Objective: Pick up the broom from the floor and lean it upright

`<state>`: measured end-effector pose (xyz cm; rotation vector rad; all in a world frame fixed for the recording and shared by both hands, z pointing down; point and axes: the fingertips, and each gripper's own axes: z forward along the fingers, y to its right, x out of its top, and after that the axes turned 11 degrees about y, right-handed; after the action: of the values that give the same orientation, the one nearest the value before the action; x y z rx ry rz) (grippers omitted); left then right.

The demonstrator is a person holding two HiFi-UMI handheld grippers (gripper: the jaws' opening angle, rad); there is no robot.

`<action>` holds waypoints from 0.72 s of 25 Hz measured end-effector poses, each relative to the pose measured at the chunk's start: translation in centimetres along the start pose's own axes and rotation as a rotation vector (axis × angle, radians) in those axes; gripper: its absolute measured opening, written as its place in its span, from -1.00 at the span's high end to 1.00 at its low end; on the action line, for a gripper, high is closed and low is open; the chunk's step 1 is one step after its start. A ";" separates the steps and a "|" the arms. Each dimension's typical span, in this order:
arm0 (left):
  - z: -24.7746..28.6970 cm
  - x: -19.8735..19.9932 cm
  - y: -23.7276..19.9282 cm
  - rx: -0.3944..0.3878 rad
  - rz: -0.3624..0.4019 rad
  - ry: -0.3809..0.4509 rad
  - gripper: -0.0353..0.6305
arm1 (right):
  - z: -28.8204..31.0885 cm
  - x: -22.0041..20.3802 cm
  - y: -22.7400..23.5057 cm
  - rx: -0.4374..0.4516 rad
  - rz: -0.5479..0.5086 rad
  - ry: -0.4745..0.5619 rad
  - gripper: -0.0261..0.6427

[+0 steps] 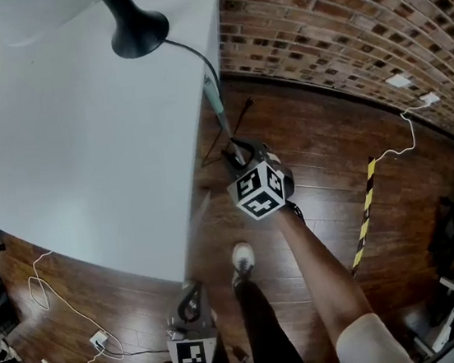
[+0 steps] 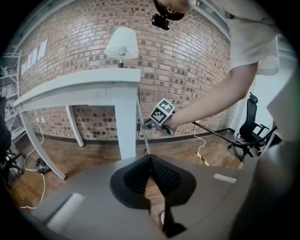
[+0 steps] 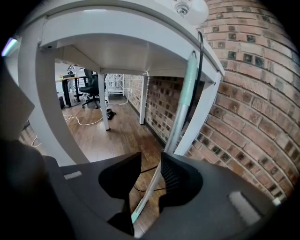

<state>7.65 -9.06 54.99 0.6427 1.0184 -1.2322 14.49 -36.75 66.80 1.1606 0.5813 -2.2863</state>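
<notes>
The broom's pale green and silver handle point(image 1: 215, 103) stands nearly upright, its top leaning against the edge of the white table point(image 1: 82, 154). My right gripper point(image 1: 236, 152) is at the lower part of the handle. In the right gripper view the handle point(image 3: 180, 117) runs down between the jaws of the right gripper point(image 3: 151, 173), close to the right pad, with floor showing on its other side; the jaws are open. The broom's head is out of sight. My left gripper point(image 1: 192, 293) hangs low near the table's near corner, shut and empty point(image 2: 150, 161).
A lamp with a black base point(image 1: 137, 31) and cord sits on the table. A brick wall point(image 1: 337, 12) runs behind. Yellow-black striped tape point(image 1: 365, 212) and white cables point(image 1: 47, 291) lie on the wooden floor. An office chair point(image 2: 251, 131) stands at the right. My shoe point(image 1: 241, 258) is below the right gripper.
</notes>
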 end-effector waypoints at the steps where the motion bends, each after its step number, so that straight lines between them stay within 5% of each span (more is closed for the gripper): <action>1: 0.0 -0.1 0.0 0.002 -0.001 -0.001 0.89 | 0.0 0.0 0.1 -0.004 0.003 0.002 0.49; 6: 0.1 -0.1 0.0 0.002 -0.003 -0.001 0.89 | -0.3 -0.4 0.2 -0.013 0.011 0.004 0.50; 10: 0.2 0.5 0.0 -0.006 0.021 0.021 0.89 | -2.0 0.1 -0.3 -0.032 0.011 0.037 0.88; 18: 0.3 4.8 -0.3 -0.011 0.026 0.092 0.89 | -7.4 2.0 -1.4 -0.079 0.116 0.096 0.88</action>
<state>7.51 -11.54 50.90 0.7071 1.0887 -1.1823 17.13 -31.87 61.32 1.2384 0.6184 -2.1009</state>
